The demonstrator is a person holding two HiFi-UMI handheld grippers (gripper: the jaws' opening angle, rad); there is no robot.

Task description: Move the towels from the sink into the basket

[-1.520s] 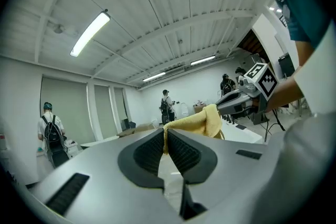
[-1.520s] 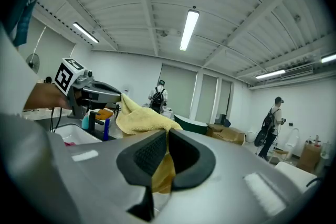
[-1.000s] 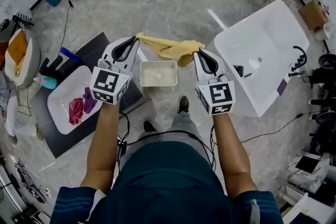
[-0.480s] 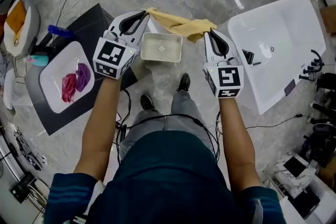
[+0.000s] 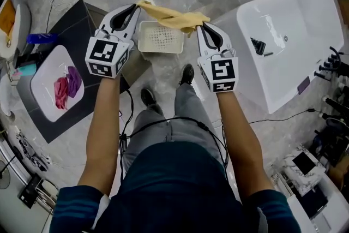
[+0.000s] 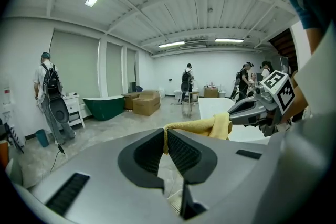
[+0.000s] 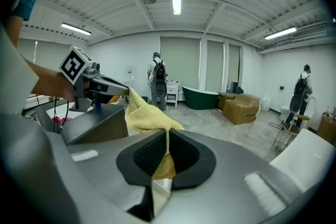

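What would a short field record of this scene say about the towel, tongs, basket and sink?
Held item: yellow towel, stretched between both tongs
Left tongs: shut on one towel end
Right tongs: shut on the other end
Basket: white, below the towel, looks empty
Sink: red towel and purple towel inside

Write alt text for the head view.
From above, a person's left gripper and right gripper hold a yellow towel stretched above a white basket. A sink at left holds pink and purple towels.

green tub [image 6: 107, 105], cardboard boxes [image 6: 144, 103]
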